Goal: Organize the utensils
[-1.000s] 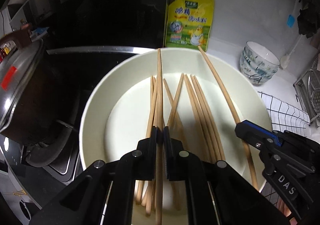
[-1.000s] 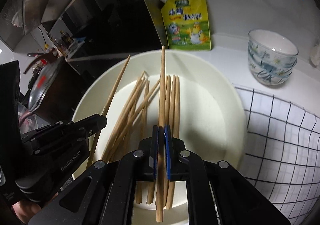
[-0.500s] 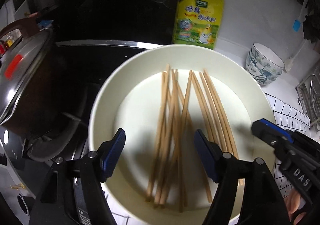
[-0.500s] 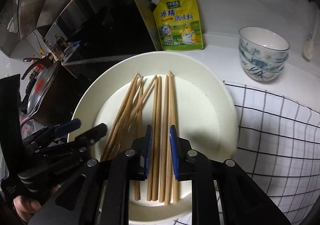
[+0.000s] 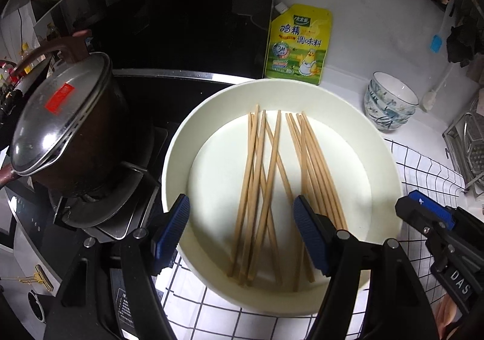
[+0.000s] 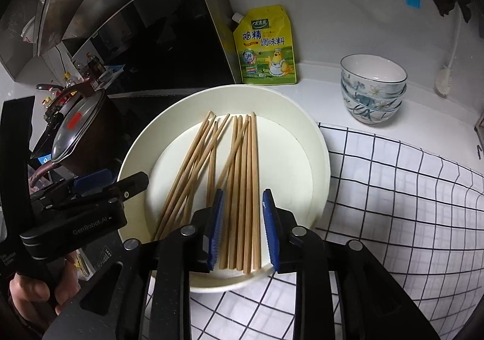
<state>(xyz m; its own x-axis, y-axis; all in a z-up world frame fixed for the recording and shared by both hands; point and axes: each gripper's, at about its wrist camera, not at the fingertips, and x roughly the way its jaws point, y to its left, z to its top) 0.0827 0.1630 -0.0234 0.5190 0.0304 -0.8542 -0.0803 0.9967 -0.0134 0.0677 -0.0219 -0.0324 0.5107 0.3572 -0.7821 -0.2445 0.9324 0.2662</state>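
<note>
Jaws of both grippers stand parted and empty; nothing is pinched. The left gripper (image 5: 240, 231) is spread wide, its pads astride the near ends of the left fan of chopsticks without touching them. The right gripper (image 6: 243, 225) is parted more narrowly and has just been opening; the near ends of the straighter bundle show between its pads, but they lie down in the plate, not pressed.

All the chopsticks (image 5: 272, 188) lie loose inside the white plate (image 5: 384, 158), which sits at the counter's edge against the stove, partly on the checked cloth (image 6: 393, 204). Their long axes run from the plate's near rim toward its far rim, roughly in line with both grippers' pointing direction. Two groups show: a crossed, fanned set on the stove side, and a nearly parallel set (image 6: 245, 188) on the cloth side.

Judgement: the right gripper is the nearer to the parallel set, the left to the crossed set. Since the sticks lie along the fingers and across neither pad face, a descent onto the near ends would close across their width, which suits a pinch. Crossed sticks may ride over one another and slip.
</note>
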